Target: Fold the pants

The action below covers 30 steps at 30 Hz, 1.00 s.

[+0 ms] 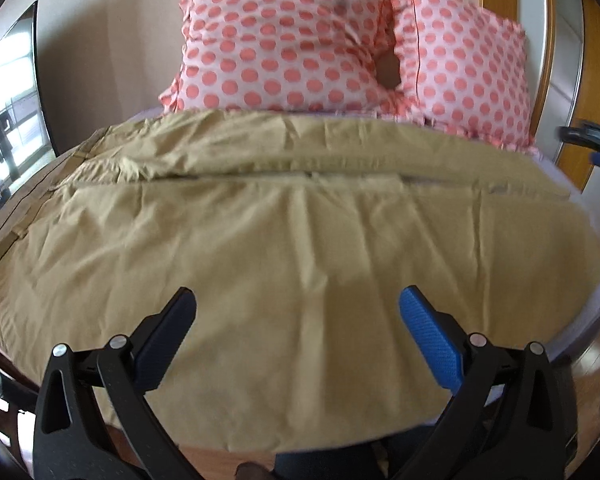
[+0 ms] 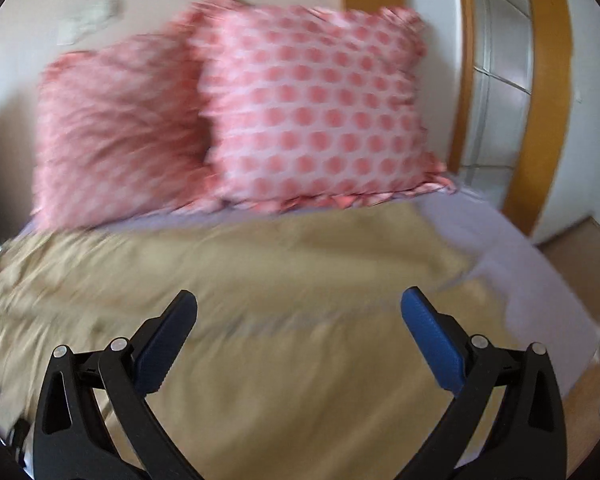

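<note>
The tan pants (image 1: 292, 216) lie spread flat across the bed (image 2: 512, 268), which is covered in a pale lilac sheet. The two legs lie side by side, running left to right across the left wrist view, with a straight seam line between them. The waistband end, with belt loops, lies toward the left edge of that view. The cloth carries shallow creases but is not bunched.

Landmark: the pair of pink polka-dot pillows (image 1: 340, 40). They stand against the wall at the far side of the bed. The far edge of the pants lies just in front of the pillows, with a narrow strip of sheet between them. In the right wrist view, bare sheet shows to the right of the pants, below the right-hand pillow (image 2: 316, 116).

Left gripper (image 1: 298, 312): jaws spread wide apart, nothing between them. It hovers over the near leg of the pants, on the side away from the pillows. Contact with the cloth cannot be determined.

Right gripper (image 2: 299, 314): jaws spread wide apart, nothing between them. It is positioned over the pants, pointing toward the pillows. This view is blurred, so fabric detail is not readable.

A wooden door frame (image 2: 548, 92) stands to the right of the pillows.
</note>
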{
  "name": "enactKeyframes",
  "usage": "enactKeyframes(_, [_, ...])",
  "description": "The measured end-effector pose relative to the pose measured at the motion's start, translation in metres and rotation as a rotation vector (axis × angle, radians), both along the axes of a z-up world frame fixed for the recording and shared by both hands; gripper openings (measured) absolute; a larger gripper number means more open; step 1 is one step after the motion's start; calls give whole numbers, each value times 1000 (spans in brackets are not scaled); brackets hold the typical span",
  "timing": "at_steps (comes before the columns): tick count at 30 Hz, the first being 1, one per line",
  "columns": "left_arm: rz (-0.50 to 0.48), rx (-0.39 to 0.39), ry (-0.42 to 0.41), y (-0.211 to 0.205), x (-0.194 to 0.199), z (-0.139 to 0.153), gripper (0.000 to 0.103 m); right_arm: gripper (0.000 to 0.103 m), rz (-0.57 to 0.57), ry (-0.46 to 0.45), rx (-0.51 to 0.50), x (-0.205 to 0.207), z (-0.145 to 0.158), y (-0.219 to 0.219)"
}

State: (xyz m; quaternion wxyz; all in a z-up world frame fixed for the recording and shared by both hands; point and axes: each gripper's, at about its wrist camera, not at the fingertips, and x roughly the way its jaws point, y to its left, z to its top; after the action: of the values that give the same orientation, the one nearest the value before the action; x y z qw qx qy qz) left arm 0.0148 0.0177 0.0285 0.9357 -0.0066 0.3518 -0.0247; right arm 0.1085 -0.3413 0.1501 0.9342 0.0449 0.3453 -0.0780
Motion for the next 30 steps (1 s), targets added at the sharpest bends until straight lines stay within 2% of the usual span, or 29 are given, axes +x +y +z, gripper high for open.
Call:
enactKeyframes(1, [-9, -15, -13, 1, 2, 3, 101, 102, -36, 33, -1, 26, -2, -10])
enactKeyframes(3, [-25, -27, -36, 0, 4, 7, 101, 78, -158, 144, 33, 94, -19, -40])
enactKeyframes(5, [-42, -21, -58, 1, 8, 9, 101, 64, -238, 235, 137, 136, -39, -69])
enactKeyframes(6, [-46, -20, -65, 1, 9, 10, 101, 62, -301, 287, 213, 162, -55, -86])
enactKeyframes(8, [-54, -19, -76, 2, 13, 11, 101, 60, -405, 340, 270, 193, -76, -108])
enactKeyframes(10, [-54, -11, -76, 3, 18, 10, 101, 60, -500, 358, 275, 218, -91, -123])
enactKeyframes(14, [-57, 10, -64, 5, 28, 4, 101, 60, -579, 366, 201, 252, -108, -132])
enactKeyframes(16, [-61, 9, -48, 4, 35, 0, 101, 56, -579, 373, 132, 258, -112, -129])
enactKeyframes(17, [-62, 6, -43, 4, 36, -1, 101, 49, -561, 359, 111, 259, -114, -127])
enactKeyframes(18, [-63, 4, -40, 4, 36, -2, 101, 33, -531, 332, 103, 257, -115, -126])
enactKeyframes(21, [-54, -10, -36, 5, 37, -3, 101, 10, -509, 269, 125, 245, -118, -135])
enactKeyframes(23, [-44, -17, -41, 7, 34, -2, 101, 6, -496, 219, 238, 231, -121, -150])
enactKeyframes(26, [-19, -31, -59, 14, 25, 3, 101, 5, -474, 123, 386, 201, -111, -160])
enactKeyframes(30, [38, -40, -108, 27, 15, 13, 101, 5, -356, -97, 538, 112, -75, -159])
